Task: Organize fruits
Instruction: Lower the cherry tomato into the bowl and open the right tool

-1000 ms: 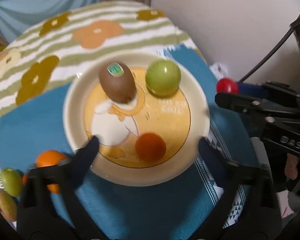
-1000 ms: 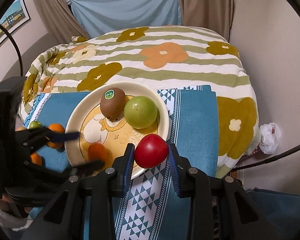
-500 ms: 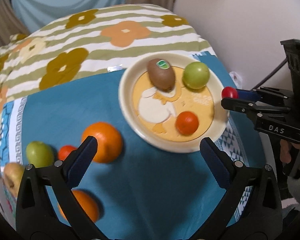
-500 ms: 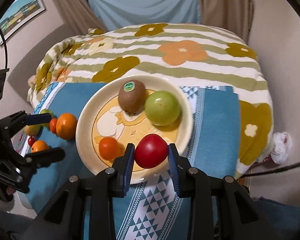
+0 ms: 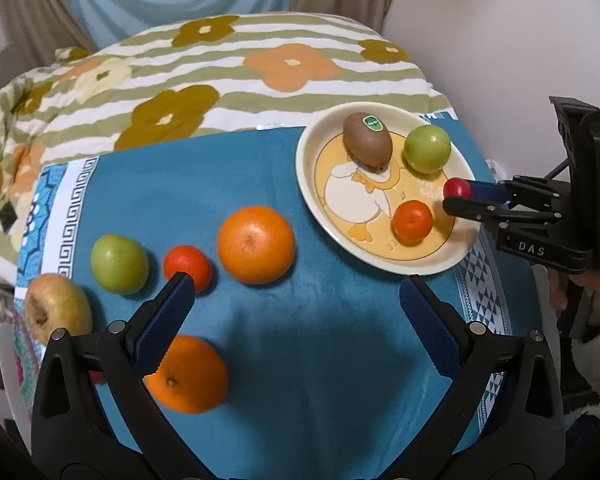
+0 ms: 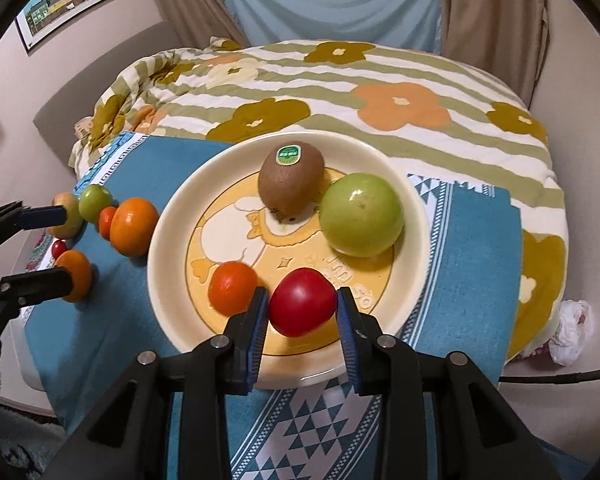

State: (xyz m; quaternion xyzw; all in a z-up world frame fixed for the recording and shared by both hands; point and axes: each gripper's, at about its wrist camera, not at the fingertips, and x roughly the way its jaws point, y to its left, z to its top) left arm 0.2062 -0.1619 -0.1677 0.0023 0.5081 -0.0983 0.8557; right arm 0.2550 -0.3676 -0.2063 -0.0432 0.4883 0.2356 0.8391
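A cream plate (image 6: 172,240) with a duck picture holds a kiwi (image 6: 291,184), a green fruit (image 6: 361,214) and a small tangerine (image 6: 233,288). My right gripper (image 6: 302,312) has a red tomato (image 6: 302,307) between its pads, low over the plate's near side; the jaws are just opening, with the pads still against the tomato. In the left wrist view the plate (image 5: 304,168) lies at the right, and the tomato (image 5: 456,189) shows over its right part. My left gripper (image 5: 296,282) stands open over the blue cloth with nothing between its fingers.
Loose fruit lies on the blue cloth left of the plate: a large orange (image 5: 256,244), a small tangerine (image 5: 186,266), a green fruit (image 5: 119,258), a yellowish apple (image 5: 56,312) and another orange (image 5: 188,376). A flowered blanket (image 5: 180,80) lies behind; a wall stands at the right.
My left gripper has drawn back from over the plate to the left, bringing the loose fruit into view. The right gripper has carried the tomato down and over the plate.
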